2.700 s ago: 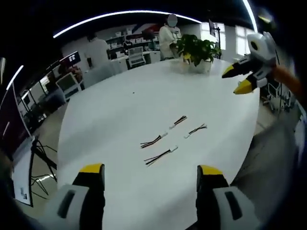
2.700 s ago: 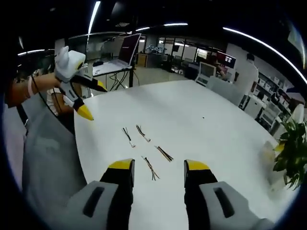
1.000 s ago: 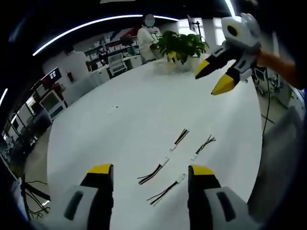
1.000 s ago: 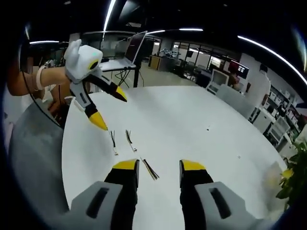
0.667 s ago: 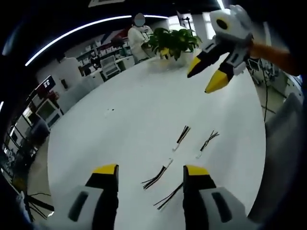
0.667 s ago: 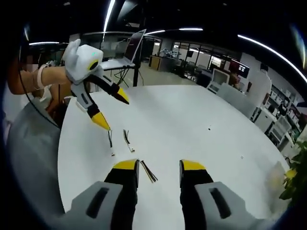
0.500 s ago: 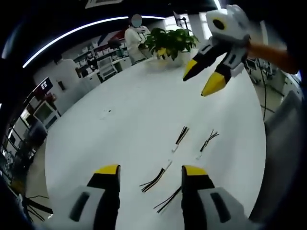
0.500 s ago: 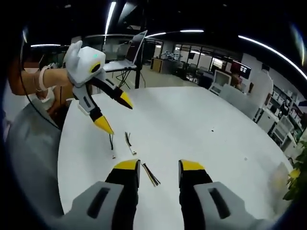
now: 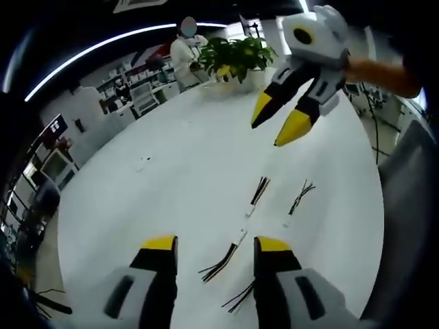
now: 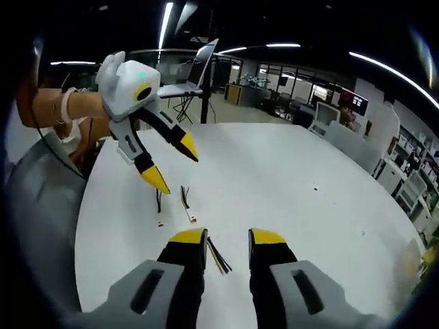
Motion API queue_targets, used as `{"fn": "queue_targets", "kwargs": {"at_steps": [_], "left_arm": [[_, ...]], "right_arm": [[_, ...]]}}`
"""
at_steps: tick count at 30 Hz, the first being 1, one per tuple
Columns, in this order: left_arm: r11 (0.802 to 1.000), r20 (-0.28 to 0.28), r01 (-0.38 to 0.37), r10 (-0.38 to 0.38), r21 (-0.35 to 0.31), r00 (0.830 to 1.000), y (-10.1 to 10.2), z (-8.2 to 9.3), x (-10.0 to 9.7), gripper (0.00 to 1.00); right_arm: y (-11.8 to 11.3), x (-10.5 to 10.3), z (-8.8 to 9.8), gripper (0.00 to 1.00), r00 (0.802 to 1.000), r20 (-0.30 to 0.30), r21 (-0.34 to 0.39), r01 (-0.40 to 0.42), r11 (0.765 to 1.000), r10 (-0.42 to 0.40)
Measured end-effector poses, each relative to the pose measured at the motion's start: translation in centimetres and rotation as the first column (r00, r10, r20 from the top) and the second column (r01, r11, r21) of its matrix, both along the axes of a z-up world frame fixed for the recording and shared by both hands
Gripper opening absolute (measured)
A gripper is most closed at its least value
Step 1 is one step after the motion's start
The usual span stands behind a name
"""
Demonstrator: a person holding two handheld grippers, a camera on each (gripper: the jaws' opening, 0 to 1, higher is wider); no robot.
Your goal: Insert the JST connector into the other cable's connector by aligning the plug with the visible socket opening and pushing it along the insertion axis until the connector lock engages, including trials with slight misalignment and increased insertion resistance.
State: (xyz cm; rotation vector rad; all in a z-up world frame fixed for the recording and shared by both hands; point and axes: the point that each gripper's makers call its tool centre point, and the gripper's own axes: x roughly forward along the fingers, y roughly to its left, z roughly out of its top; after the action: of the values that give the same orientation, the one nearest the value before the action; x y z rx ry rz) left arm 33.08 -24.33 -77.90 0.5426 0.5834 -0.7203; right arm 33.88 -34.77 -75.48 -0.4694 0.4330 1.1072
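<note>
On the white table (image 9: 158,178), thin white-plugged cables (image 9: 258,194); both grippers apart, empty

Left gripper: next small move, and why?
Probably lower the left gripper onto the cable lying between its jaws and close. The jaws are open and empty, and all the cables lie loose on the table, none picked up yet.

White surface (image 9: 171,178): bare from 9 through 12 o'clock, open passage. Potted plant (image 9: 236,55) at the far edge, 12 o'clock, well apart from the cables (image 9: 259,194). Right claw (image 9: 278,122) hangs above the cables at 1 o'clock, barring approach from there.
</note>
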Motion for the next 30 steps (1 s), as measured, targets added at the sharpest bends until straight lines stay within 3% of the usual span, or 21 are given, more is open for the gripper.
{"fn": "queue_targets", "kwargs": {"at_steps": [12,20,30], "left_arm": [[0.996,-0.020,0.087,-0.086,0.024,0.996,-1.7,-2.2,0.3,0.32],[0.995,-0.056,0.097,-0.095,0.040,0.994,-1.8,-3.5,0.2,0.30],[0.990,-0.098,0.137,-0.134,0.026,0.986,-2.0,-4.8,-0.1,0.26]], "right_arm": [[1.1,-0.2,-2.4,0.20,0.998,-0.029,-0.034,-0.062,0.998,0.061],[1.2,-0.6,-3.7,0.14,0.993,-0.059,-0.051,-0.106,0.993,0.103],[2.4,-0.4,-5.8,0.14,0.983,-0.077,-0.060,-0.171,0.983,0.167]]}}
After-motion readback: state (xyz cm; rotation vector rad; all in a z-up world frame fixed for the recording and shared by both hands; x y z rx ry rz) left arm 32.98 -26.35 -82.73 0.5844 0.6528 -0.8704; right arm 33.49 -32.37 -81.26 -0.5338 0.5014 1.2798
